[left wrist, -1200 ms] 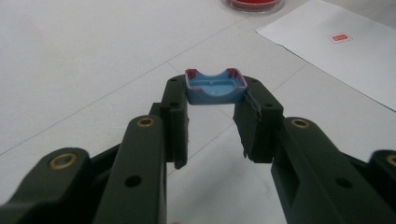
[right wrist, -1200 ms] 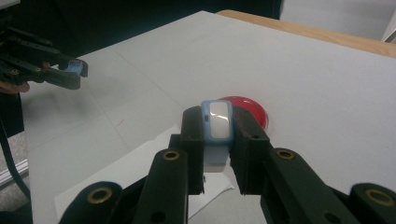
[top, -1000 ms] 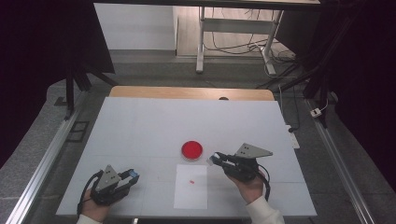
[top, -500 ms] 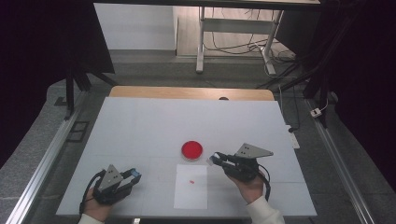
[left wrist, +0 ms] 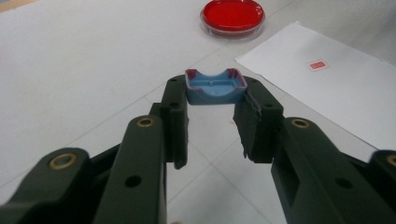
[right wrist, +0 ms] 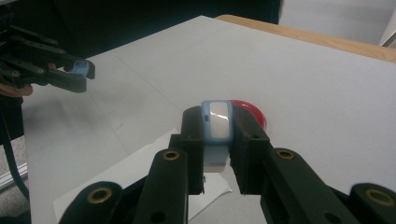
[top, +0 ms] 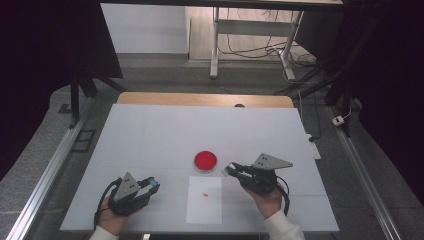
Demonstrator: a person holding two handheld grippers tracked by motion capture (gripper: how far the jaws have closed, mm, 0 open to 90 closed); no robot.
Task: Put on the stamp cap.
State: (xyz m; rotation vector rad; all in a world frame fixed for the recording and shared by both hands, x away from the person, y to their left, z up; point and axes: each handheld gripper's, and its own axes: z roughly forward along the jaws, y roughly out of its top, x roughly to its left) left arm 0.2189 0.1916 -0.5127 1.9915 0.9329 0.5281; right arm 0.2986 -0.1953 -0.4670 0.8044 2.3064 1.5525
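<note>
Nothing has moved: blue cap (left wrist: 215,87) clamped between left fingers (left wrist: 173,112).

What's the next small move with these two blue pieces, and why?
Probably bring the left gripper toward the right gripper. Each is shut on a part: a blue open shell on the left, a light blue piece on the right, and they are held well apart.

I am working in what looks like a laboratory: a white work table (top: 165,135) inside grey aluminium frame rails (top: 45,175), black curtains (top: 45,45) around, loose cables (top: 250,50) on the floor.
</note>
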